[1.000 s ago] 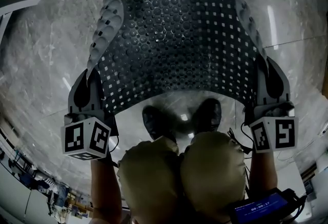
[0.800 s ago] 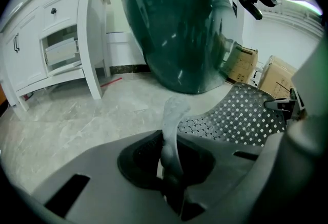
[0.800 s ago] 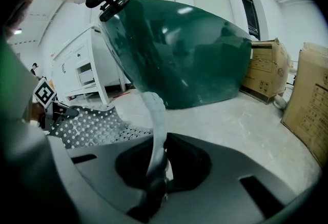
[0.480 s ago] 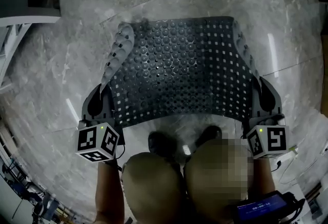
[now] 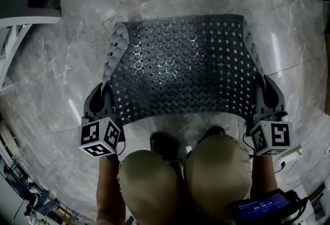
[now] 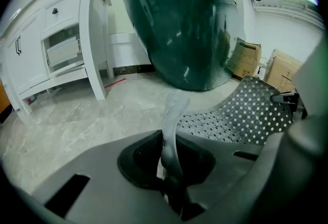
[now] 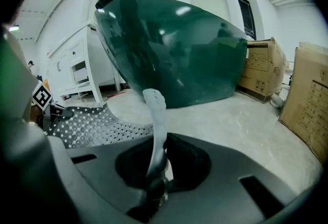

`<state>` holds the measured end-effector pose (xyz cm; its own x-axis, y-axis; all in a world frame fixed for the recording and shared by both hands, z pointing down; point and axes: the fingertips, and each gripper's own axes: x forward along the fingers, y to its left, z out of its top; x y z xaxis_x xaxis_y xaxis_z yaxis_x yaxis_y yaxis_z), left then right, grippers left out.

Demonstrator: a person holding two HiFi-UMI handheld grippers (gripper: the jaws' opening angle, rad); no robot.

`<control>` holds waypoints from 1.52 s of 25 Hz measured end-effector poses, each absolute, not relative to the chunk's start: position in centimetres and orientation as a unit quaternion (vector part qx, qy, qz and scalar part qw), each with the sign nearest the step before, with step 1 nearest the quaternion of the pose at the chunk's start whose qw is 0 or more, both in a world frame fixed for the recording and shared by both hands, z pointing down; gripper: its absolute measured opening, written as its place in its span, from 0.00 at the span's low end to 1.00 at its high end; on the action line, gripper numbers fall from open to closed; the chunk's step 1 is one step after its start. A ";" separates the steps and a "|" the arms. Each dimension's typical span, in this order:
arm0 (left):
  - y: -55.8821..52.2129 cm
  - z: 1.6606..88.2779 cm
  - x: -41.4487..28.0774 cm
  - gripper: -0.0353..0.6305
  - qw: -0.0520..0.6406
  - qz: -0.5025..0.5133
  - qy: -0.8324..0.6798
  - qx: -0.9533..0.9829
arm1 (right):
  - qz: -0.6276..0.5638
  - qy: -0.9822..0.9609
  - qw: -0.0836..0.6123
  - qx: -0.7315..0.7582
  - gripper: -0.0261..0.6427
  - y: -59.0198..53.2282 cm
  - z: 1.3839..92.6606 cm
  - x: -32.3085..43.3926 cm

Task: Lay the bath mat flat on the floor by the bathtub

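**Head view.** The bath mat, dark and perforated, is spread between the two grippers over the marble-patterned floor. The left gripper is clamped on the mat's near left corner. The right gripper is clamped on the near right corner. Both side edges of the mat curl upward. The person's knees and shoes are just behind the near edge. The far edge appears to sit low against the floor, but contact cannot be confirmed from above.

**Left gripper view.** The jaws are closed on the mat's pale side edge, which stands upright between them. The rest of the mat sags to the right, in front of the dark green bathtub. A white cabinet stands at left. Cardboard boxes stand at right, beyond the tub.

**Right gripper view.** The jaws are clenched on the opposite side edge, which rises as a pale strip between them. The mat spreads to the left. The bathtub is directly ahead.
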<state>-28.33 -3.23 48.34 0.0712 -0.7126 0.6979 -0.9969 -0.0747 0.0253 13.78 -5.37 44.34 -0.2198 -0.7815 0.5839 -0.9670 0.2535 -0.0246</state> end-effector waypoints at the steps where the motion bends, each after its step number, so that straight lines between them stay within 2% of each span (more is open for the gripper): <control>1: -3.2 48.5 -28.5 0.11 0.265 0.269 -0.628 0.680 | 0.196 -0.755 0.235 0.580 0.08 -5.6 44.3 13.8; 17: -2.6 53.2 -30.9 0.11 0.256 0.284 -0.637 0.669 | 0.206 -0.750 0.232 0.585 0.08 -5.7 46.3 15.4; 30: -2.4 56.7 -34.5 0.11 0.262 0.273 -0.640 0.669 | 0.198 -0.750 0.234 0.586 0.08 -5.6 46.0 13.8; 38: -2.4 59.1 -35.0 0.12 0.289 0.266 -0.634 0.666 | 0.202 -0.746 0.234 0.589 0.08 -5.3 46.5 14.3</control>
<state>-35.01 -2.43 59.12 0.0538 -0.6910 0.7208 -0.9985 -0.0282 0.0475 14.29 -5.31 46.49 -0.1958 -0.7851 0.5876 -0.9743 0.2235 -0.0260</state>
